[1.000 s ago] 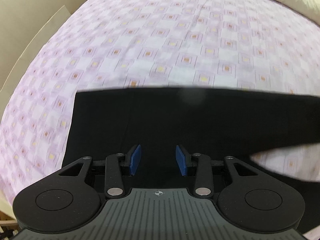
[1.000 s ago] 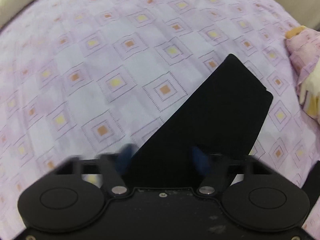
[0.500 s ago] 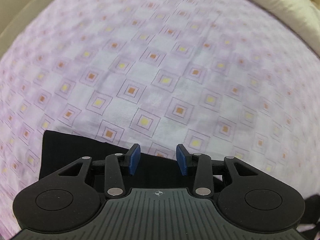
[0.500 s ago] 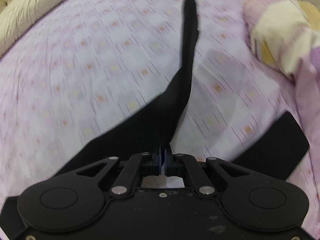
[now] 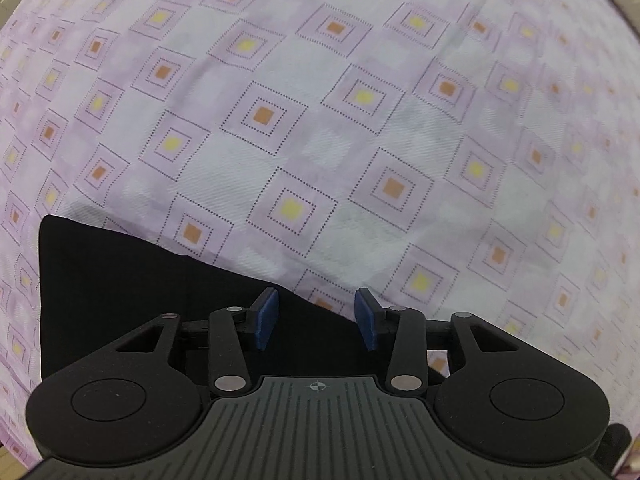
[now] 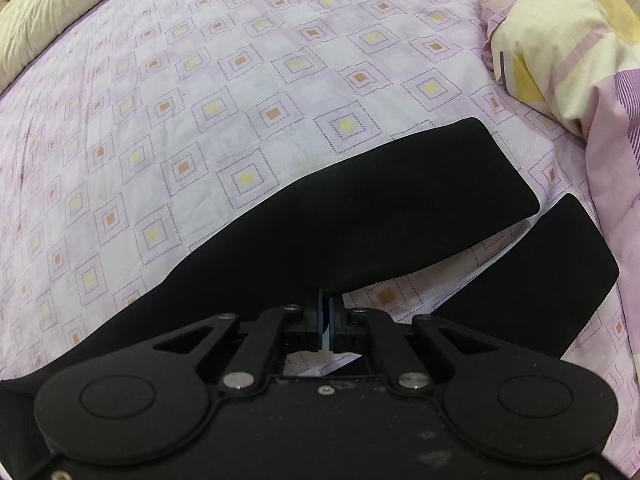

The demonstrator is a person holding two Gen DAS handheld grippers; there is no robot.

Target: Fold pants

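Pants [image 6: 360, 216] lie black on the bed [image 6: 240, 92], one leg lifted by your right gripper [image 6: 325, 318], jaws clenched on its edge. Your left gripper [image 5: 316, 318] hovers released over a corner at 7 o'clock, jaws just widened, nothing pinched. Next, likely grip there. Bedding [image 6: 560, 52] crowds 2 o'clock; 11 is open.

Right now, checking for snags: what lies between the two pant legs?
Only bare patterned bedsheet, seen in the right wrist view between the upper leg and lower leg.
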